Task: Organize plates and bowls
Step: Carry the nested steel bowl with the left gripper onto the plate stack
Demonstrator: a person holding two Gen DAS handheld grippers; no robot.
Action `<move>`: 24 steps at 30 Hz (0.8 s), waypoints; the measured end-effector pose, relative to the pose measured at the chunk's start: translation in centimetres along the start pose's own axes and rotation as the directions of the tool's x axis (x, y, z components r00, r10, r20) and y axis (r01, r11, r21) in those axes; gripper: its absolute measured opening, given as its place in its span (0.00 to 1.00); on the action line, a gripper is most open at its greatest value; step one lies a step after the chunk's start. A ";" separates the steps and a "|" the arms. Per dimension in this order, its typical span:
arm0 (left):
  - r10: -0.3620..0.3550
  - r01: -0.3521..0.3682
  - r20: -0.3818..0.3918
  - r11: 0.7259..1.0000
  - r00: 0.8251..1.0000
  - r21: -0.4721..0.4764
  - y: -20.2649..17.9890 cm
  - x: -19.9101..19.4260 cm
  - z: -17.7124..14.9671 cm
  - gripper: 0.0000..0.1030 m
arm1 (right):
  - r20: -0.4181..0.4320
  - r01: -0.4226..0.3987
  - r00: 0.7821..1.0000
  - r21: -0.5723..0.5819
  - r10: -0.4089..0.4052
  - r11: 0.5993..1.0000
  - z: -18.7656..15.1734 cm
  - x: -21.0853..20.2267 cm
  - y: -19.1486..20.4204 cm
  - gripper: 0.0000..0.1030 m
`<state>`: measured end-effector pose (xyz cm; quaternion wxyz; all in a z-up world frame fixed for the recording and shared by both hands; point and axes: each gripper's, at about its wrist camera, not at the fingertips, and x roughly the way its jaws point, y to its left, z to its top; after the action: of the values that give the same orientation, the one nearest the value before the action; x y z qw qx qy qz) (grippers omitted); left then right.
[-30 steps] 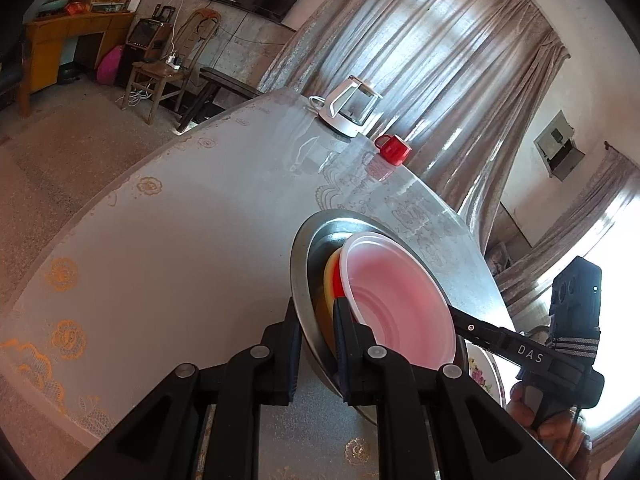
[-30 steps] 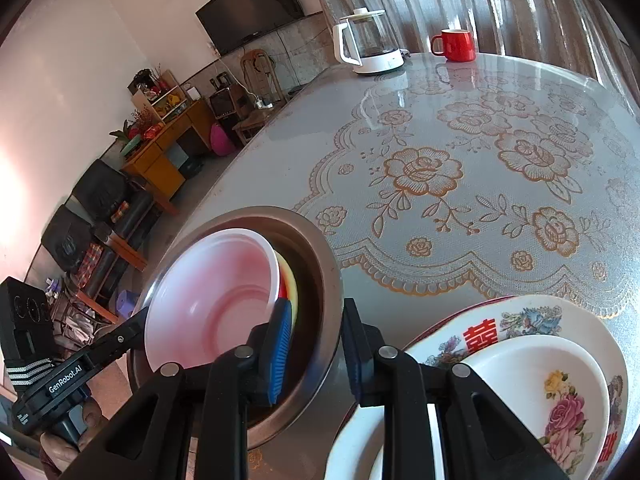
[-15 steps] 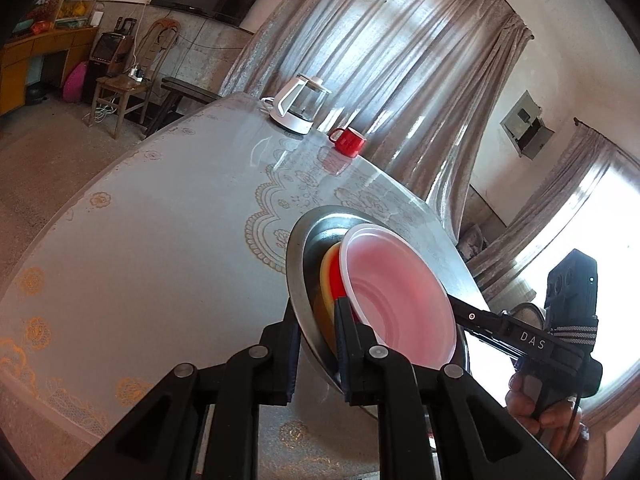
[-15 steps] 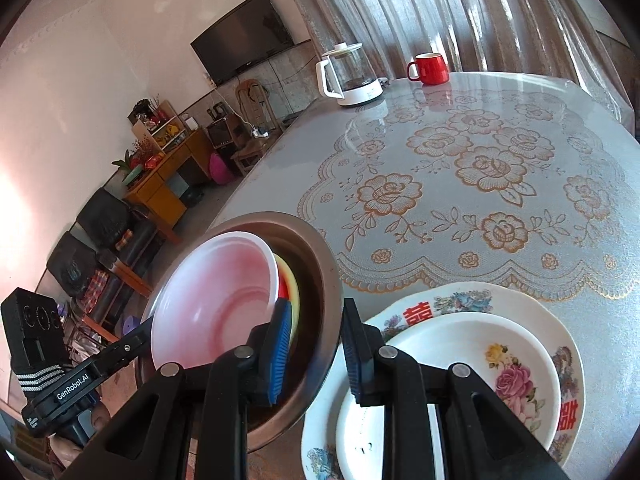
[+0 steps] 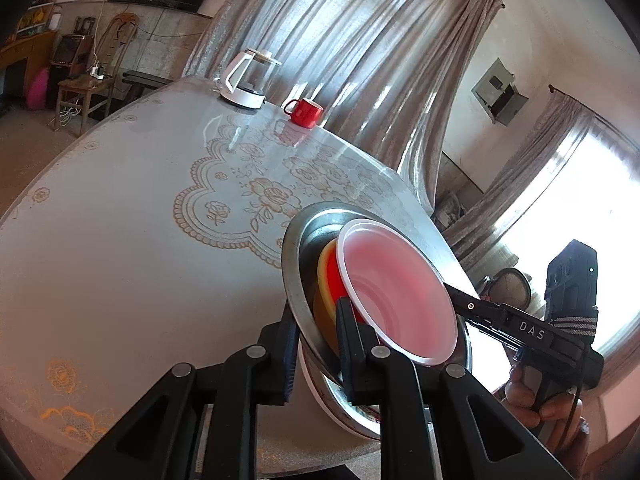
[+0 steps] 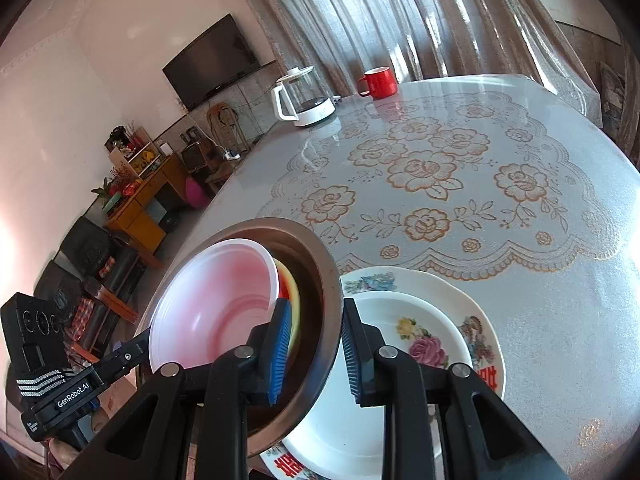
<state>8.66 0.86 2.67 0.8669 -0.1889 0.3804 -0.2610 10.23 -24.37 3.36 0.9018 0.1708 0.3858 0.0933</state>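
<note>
I see a round steel basin point(image 6: 320, 276) with shiny rim, tilted, nesting a translucent white plastic bowl point(image 6: 224, 300) over yellow and red ones | left gripper point(image 5: 316, 344) clamps its rim | right gripper point(image 6: 314, 348) clamps the opposite rim | basin hangs over glossy flowered plates point(image 6: 452, 320) on the lace-patterned table point(image 6: 520, 240)

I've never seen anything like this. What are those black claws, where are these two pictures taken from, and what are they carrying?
No robot: a person holds two hand-operated claws, each with a camera looking along its fingers. The left gripper and right gripper pinch opposite sides of a steel basin, holding it tilted. Nested inside are a pink-white plastic bowl and a yellow bowl. Beside and partly beneath it, flowered plates are stacked on the table. Farther off stand a kettle and a red mug.
</note>
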 end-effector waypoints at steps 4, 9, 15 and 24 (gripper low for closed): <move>-0.019 0.020 -0.034 1.000 0.999 0.020 -1.2 1.2 -0.4 0.17 | 0.009 0.027 1.000 0.022 -0.027 0.999 -0.5 -1.0 -1.5 0.23; -0.030 0.033 -0.081 0.999 0.996 0.029 -1.9 2.8 -1.1 0.17 | 0.003 0.058 0.998 0.056 -0.058 0.997 -1.2 -1.7 -3.4 0.23; -0.035 0.041 -0.108 0.998 0.994 0.052 -2.6 3.6 -1.9 0.17 | -0.016 0.082 0.997 0.090 -0.081 0.993 -2.1 -1.6 -5.2 0.23; -0.036 0.047 -0.159 0.997 0.987 0.061 -3.1 5.1 -2.5 0.17 | -0.034 0.110 0.994 0.121 -0.106 0.987 -2.7 -1.8 -6.6 0.23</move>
<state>8.74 -4.99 -0.17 0.8341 -0.1476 0.4352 -0.3052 7.26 -30.41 0.31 0.8881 0.2033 0.4117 0.0228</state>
